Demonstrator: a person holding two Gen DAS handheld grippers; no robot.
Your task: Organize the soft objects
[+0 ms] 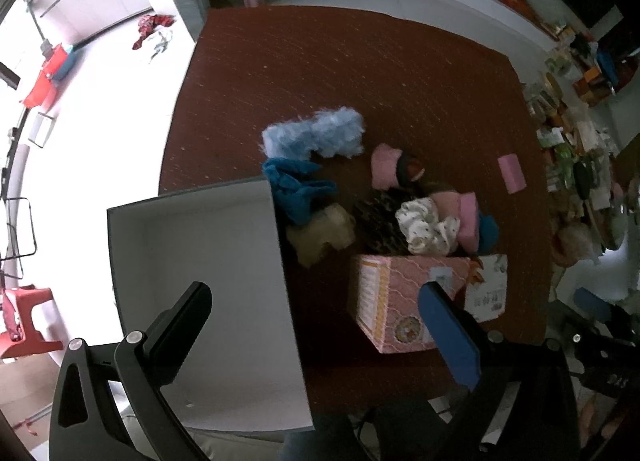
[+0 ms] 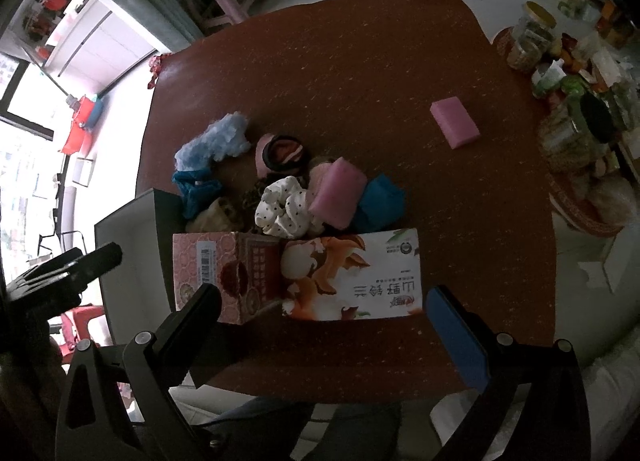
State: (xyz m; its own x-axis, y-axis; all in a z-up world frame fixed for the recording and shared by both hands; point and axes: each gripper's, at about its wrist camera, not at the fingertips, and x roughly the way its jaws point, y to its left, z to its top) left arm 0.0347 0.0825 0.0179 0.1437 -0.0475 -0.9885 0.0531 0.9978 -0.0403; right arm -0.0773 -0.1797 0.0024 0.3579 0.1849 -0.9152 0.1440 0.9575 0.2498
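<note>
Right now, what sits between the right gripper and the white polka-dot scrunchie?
In the right wrist view, the open right gripper hovers over a printed carton; that carton lies between it and the polka-dot scrunchie in the pile beyond.

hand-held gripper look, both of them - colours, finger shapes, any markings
Both match: a black frame with cut-outs and silver bolt heads. Each has two long flat fingers, one all black, the other faced with a blue pad. That holds for the left hand-held gripper and the right hand-held gripper. No cables or markings are clear on either.
</note>
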